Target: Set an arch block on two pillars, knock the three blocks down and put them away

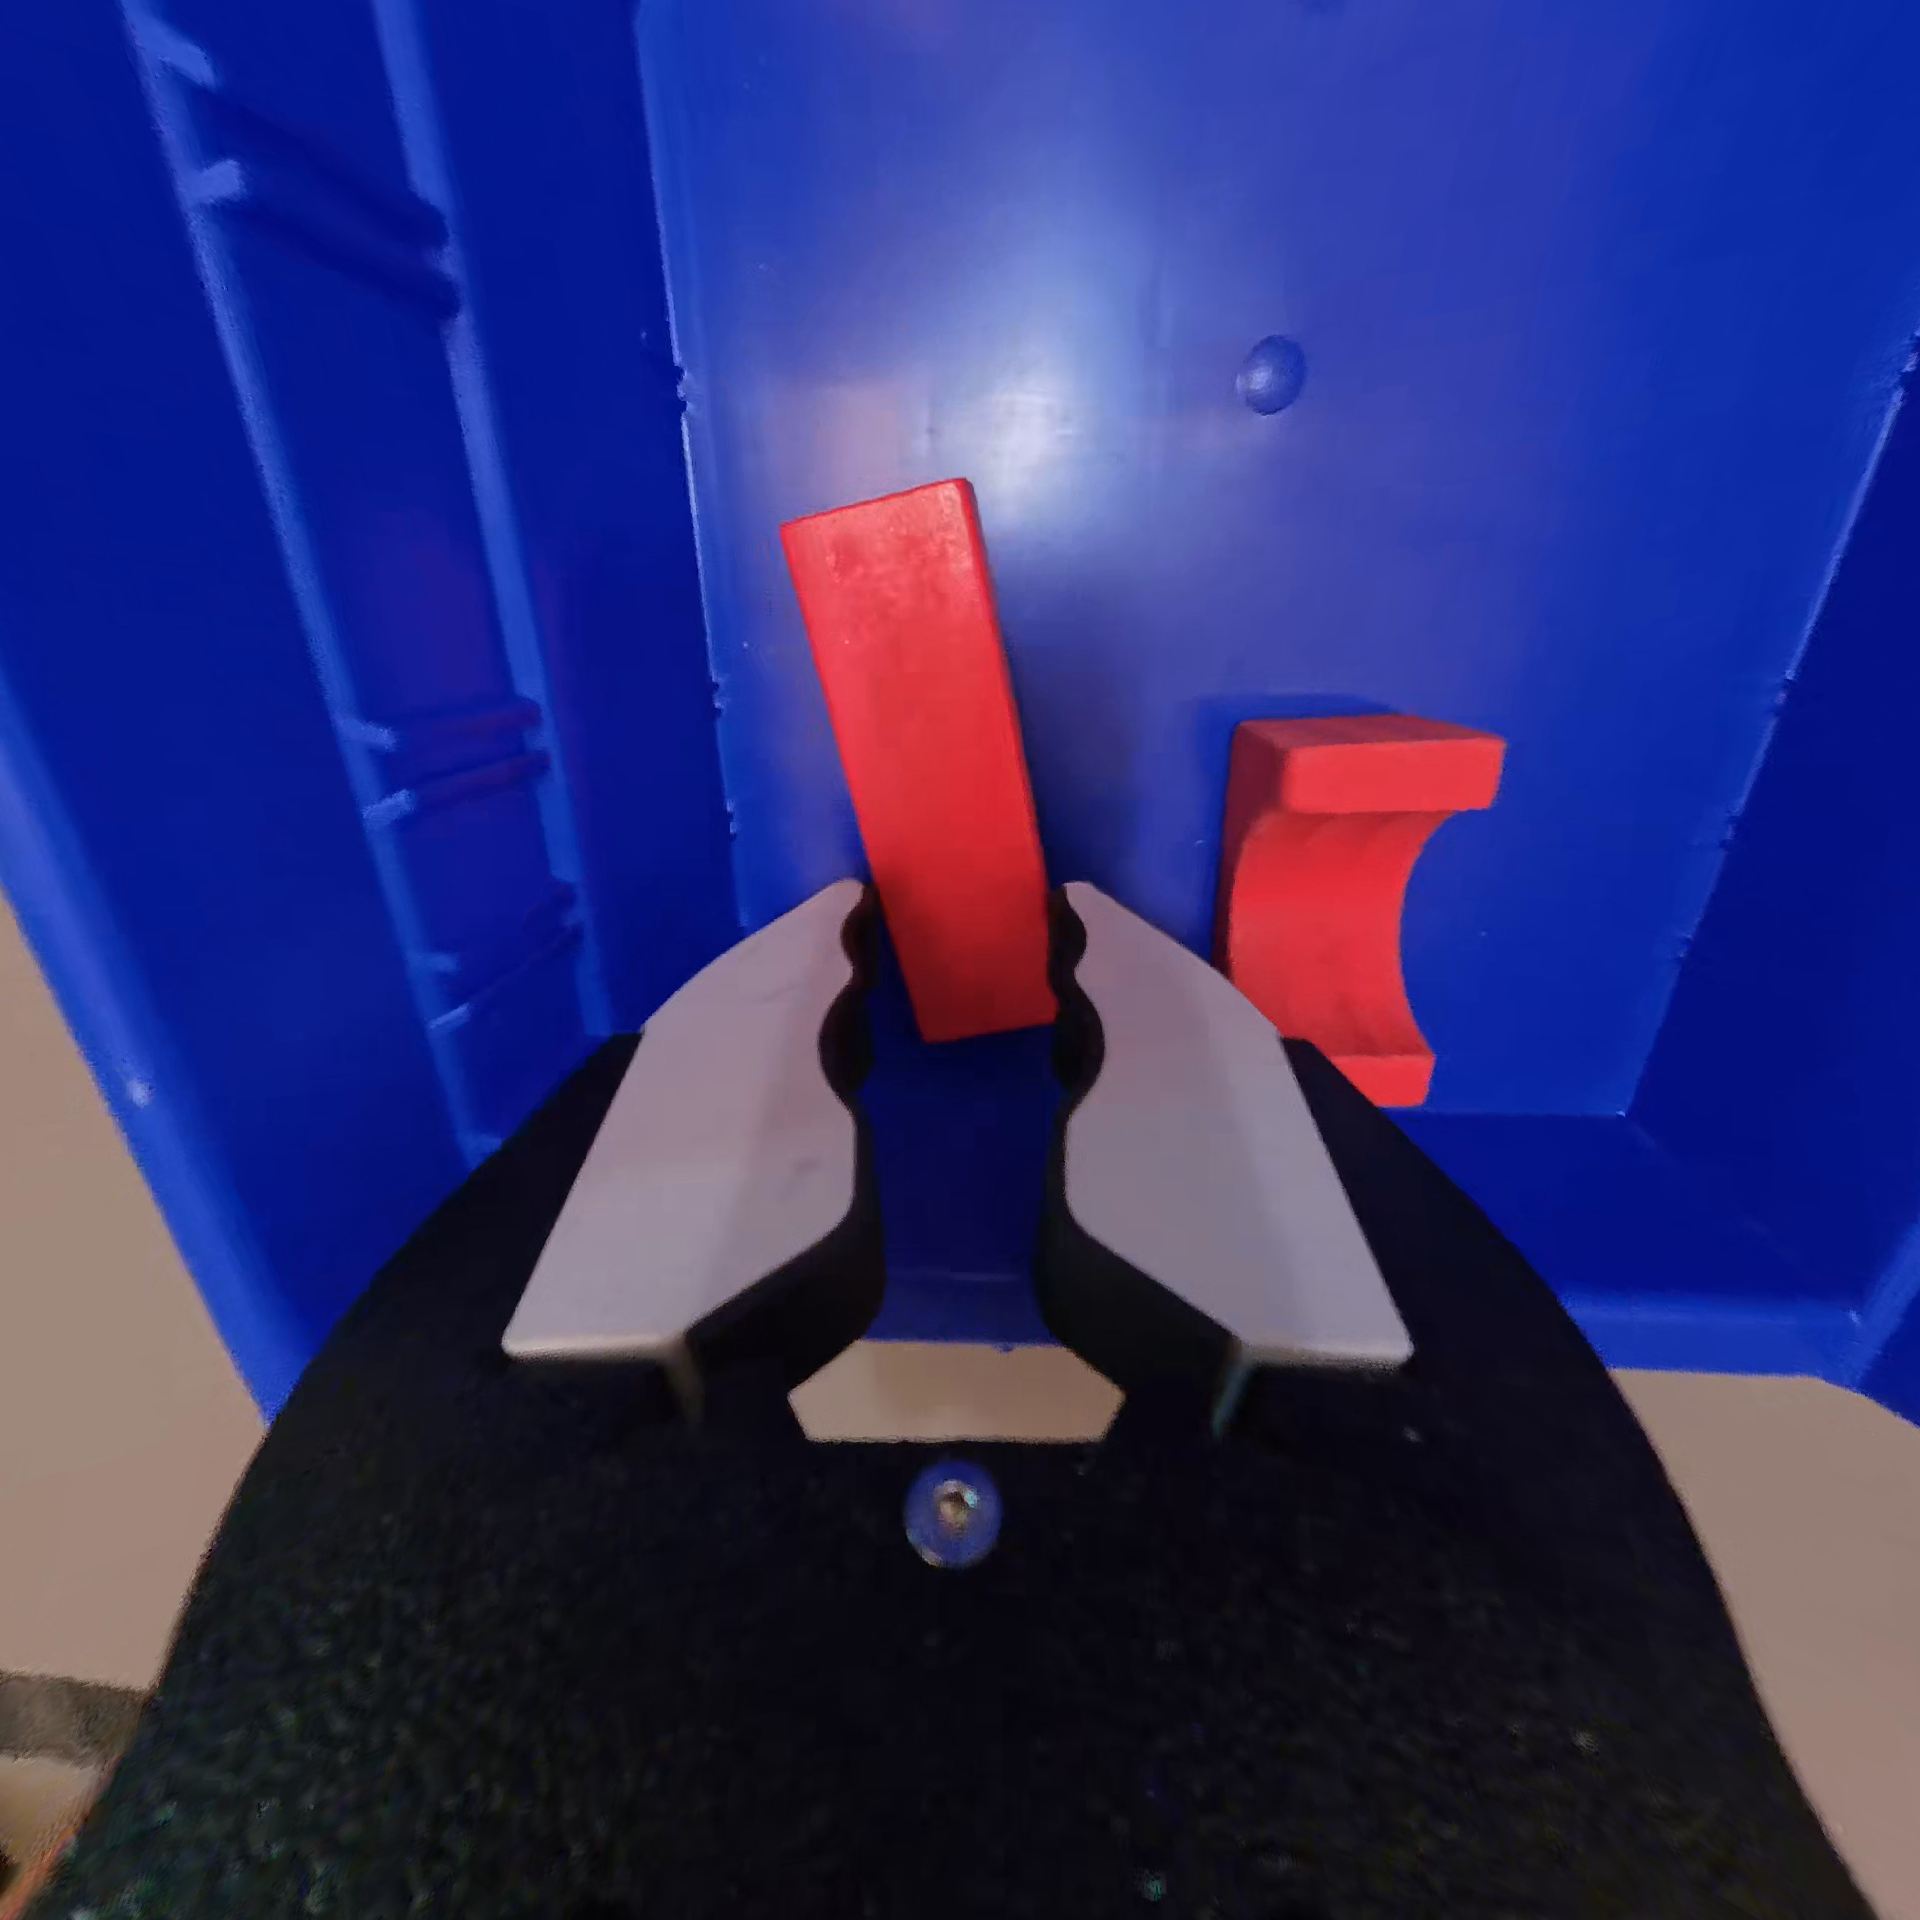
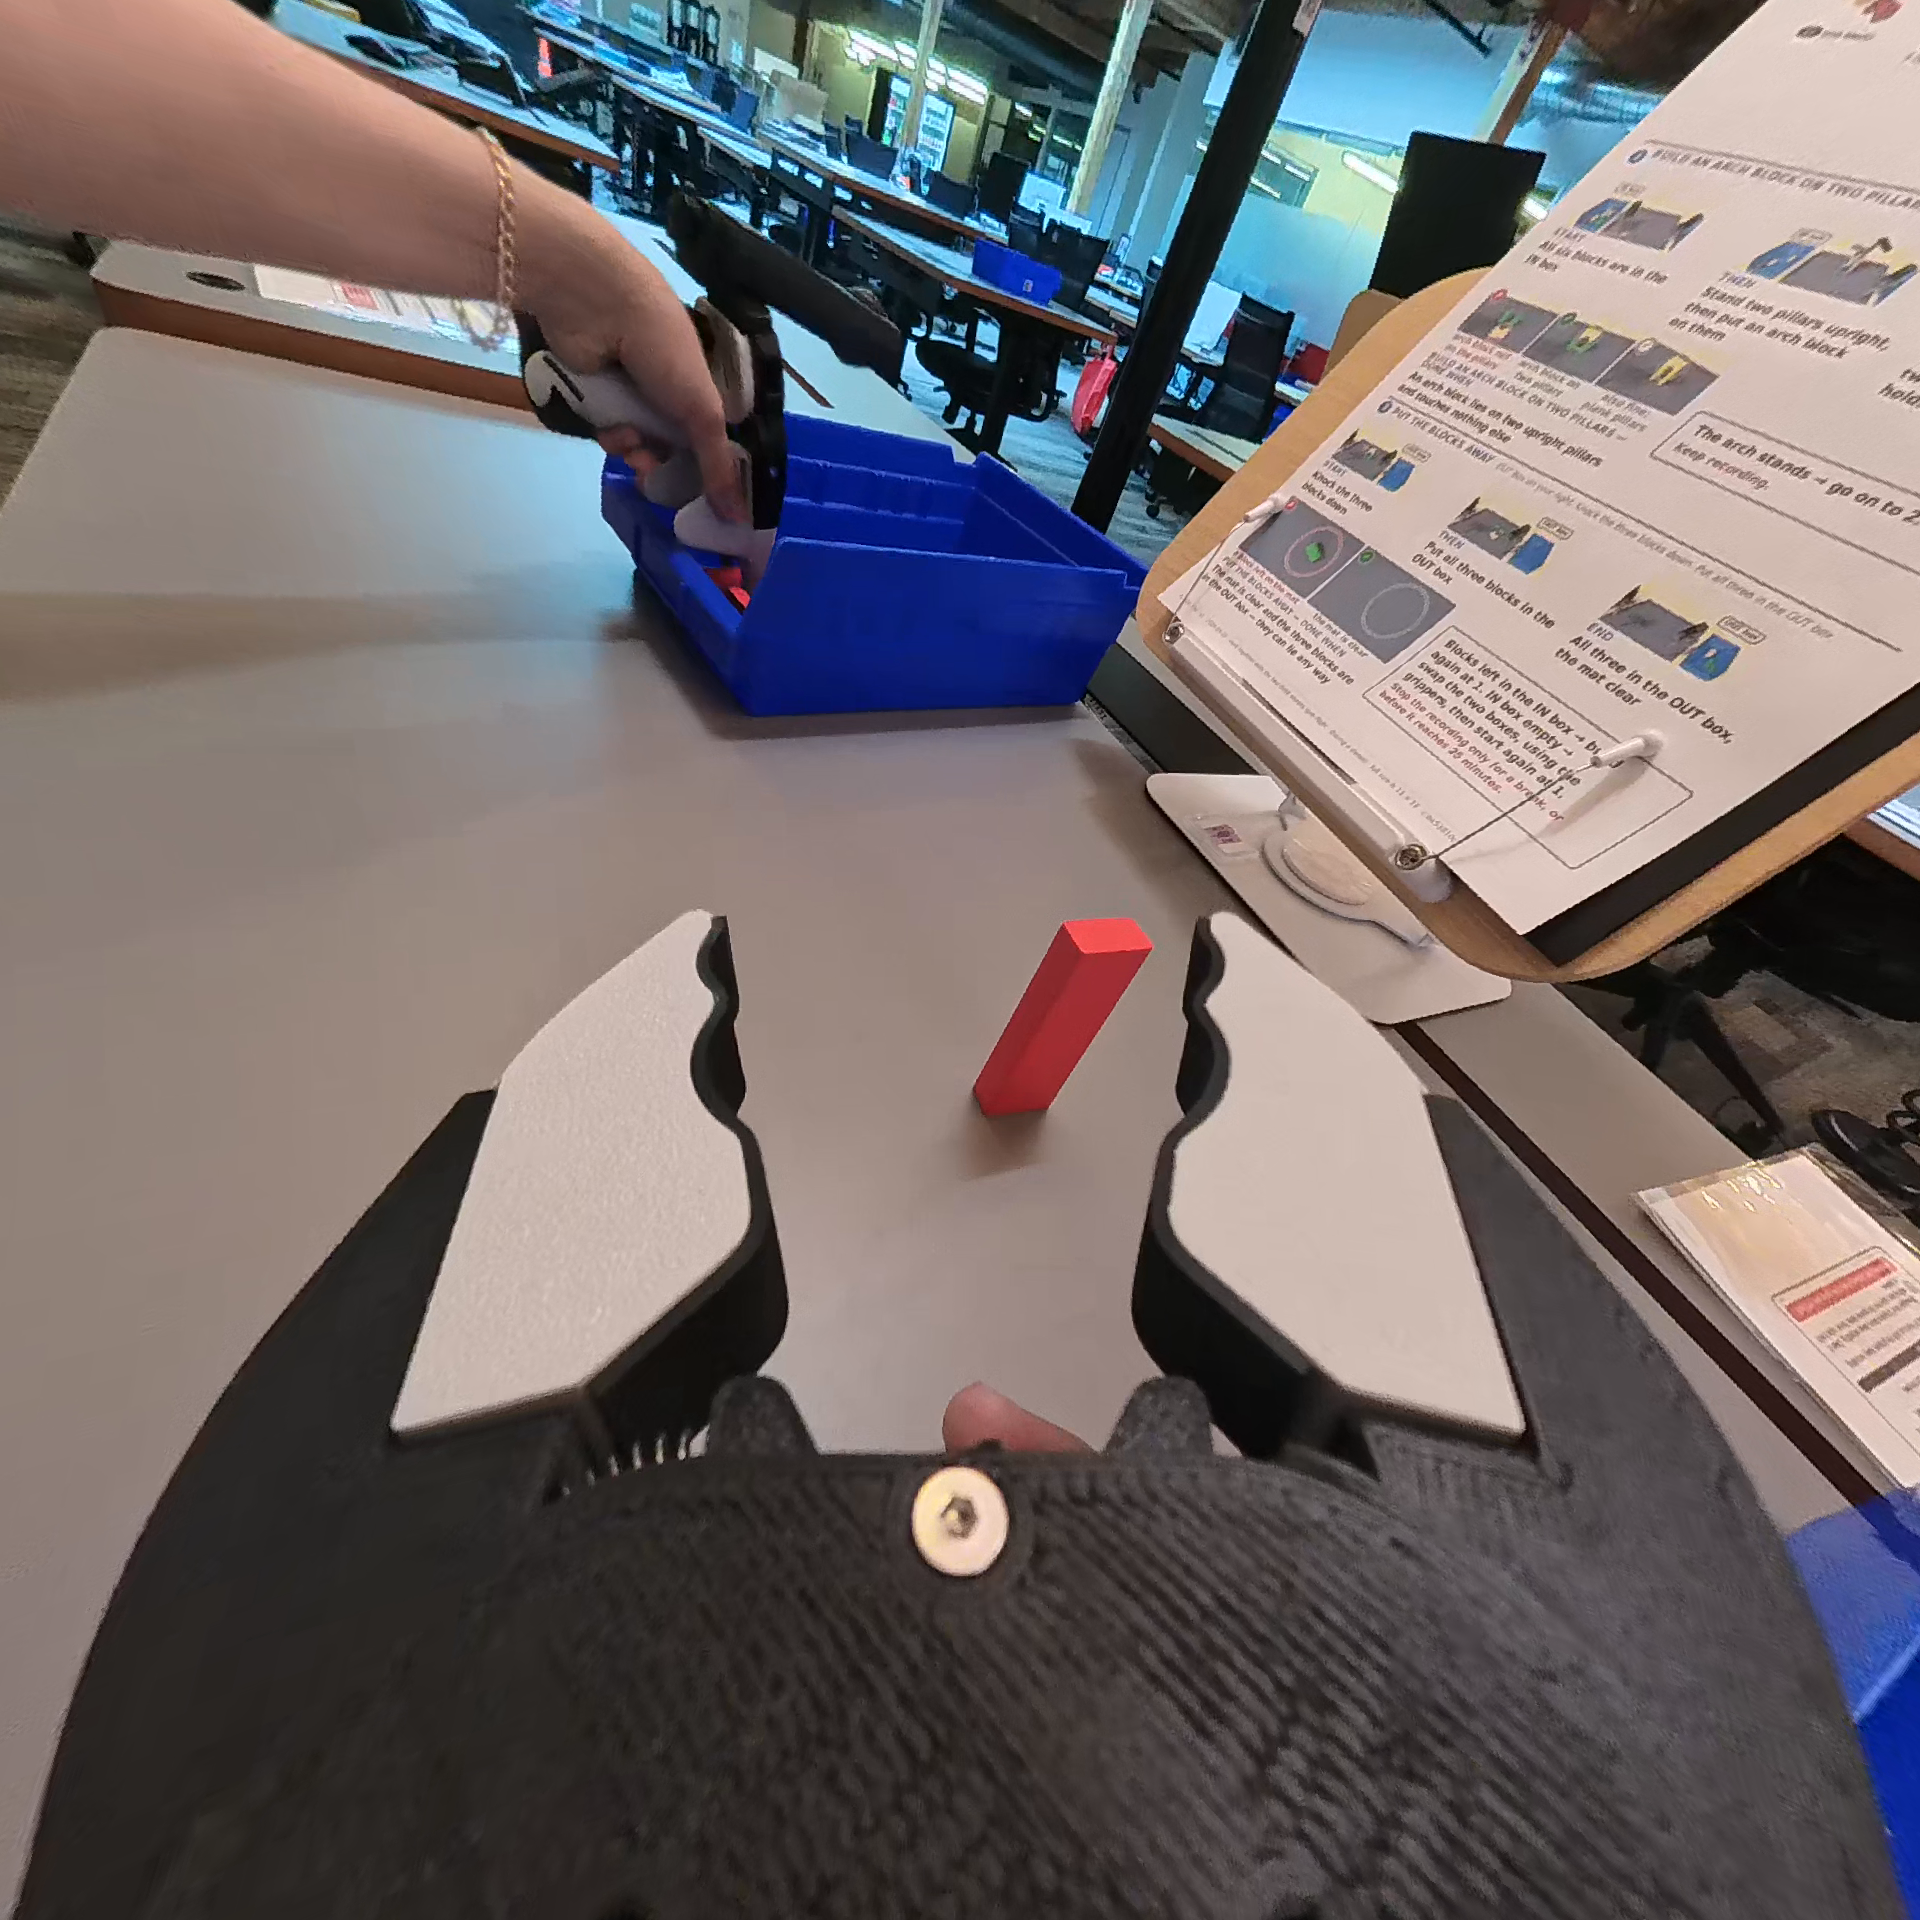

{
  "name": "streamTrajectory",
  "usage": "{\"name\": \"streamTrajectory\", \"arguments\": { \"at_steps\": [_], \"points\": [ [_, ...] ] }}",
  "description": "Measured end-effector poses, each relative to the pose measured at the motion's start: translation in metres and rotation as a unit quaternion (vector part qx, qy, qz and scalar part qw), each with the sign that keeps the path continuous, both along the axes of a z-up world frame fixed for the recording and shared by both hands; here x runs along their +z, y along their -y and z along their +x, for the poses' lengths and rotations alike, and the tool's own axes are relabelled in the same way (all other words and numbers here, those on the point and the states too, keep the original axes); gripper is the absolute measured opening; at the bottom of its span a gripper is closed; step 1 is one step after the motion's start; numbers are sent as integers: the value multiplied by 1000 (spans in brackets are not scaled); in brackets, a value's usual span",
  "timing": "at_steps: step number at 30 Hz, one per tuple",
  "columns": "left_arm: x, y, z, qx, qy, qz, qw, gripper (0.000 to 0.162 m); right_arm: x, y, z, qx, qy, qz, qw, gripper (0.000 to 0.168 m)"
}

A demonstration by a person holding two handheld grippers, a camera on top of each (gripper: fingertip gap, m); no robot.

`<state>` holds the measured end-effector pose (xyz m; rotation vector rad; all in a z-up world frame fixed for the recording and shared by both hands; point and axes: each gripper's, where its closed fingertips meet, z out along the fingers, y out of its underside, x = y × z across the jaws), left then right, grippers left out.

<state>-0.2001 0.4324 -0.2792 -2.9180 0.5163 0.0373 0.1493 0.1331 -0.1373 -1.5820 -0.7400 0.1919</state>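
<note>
Your left gripper (image 1: 961,935) grips a red plank block (image 1: 920,758) inside the blue bin (image 1: 1351,260), beside a red arch block (image 1: 1340,894). Your right gripper (image 2: 961,997) gapes wide around an upright red pillar block (image 2: 1060,1018) on the grey table (image 2: 312,831), touching nothing. A printed instruction sheet (image 2: 1621,520) stands right.

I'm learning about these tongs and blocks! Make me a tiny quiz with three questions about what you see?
1. True or false: the left tongs are closed on a red plank block inside the blue bin.
2. Which block lies beside the plank in the bin? A) red arch block B) green cube C) yellow ball
3. Fill in: the right tongs are ____, with a red block standing on the grey table between their tips.

Key: 1 true; 2 A; 3 open
</note>
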Motion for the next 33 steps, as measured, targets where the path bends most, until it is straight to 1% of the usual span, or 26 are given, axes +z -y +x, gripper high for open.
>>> {"name": "streamTrajectory", "arguments": {
  "at_steps": [3,5,7,8,10,12,14,16,18,19,21,24,27,30,33],
  "points": [
    [2,-2,10,-34,36,14,999,31,0,0,-4,5,-7,-1,1000,83],
    [8,-4,18,-49,69,29,996,15,0,0,-5,7,-9,-1,1000,83],
    [25,-14,27,-57,108,78,989,0,-1,-2,-5,2,-9,-3,1000,83],
    [34,-20,25,-52,107,101,988,0,-1,-2,-5,2,-11,-4,1000,83],
    [43,-26,17,-54,75,132,987,18,-3,-3,-7,7,-15,-9,1000,82],
    [41,-20,16,-77,53,109,990,36,-7,-4,-7,5,-8,-17,1000,82],
    [36,-14,15,-84,32,79,993,54,-11,-5,-7,4,2,-20,1000,82],
    [26,-10,10,-81,-9,46,996,56,-12,-6,-8,4,3,-22,1000,82],
    [18,-15,5,-56,-33,39,997,56,-14,-6,-9,5,5,-25,1000,82],
    [14,-18,5,-39,-34,36,998,57,-15,-6,-9,5,10,-27,1000,82],
    [6,-19,6,-14,-31,25,999,65,-19,-5,-8,5,21,-31,999,82],
    [-4,-19,4,4,-43,15,999,70,-19,-4,-6,5,24,-31,999,82],
    [-10,-17,4,24,-34,3,999,70,-18,-4,-7,10,14,-30,999,82],
    [-11,-20,0,44,-29,10,999,70,-22,-3,-6,13,21,-33,999,82],
    [-14,-21,2,68,10,4,998,67,-23,-2,-5,16,27,-35,999,82]
  ]
}}
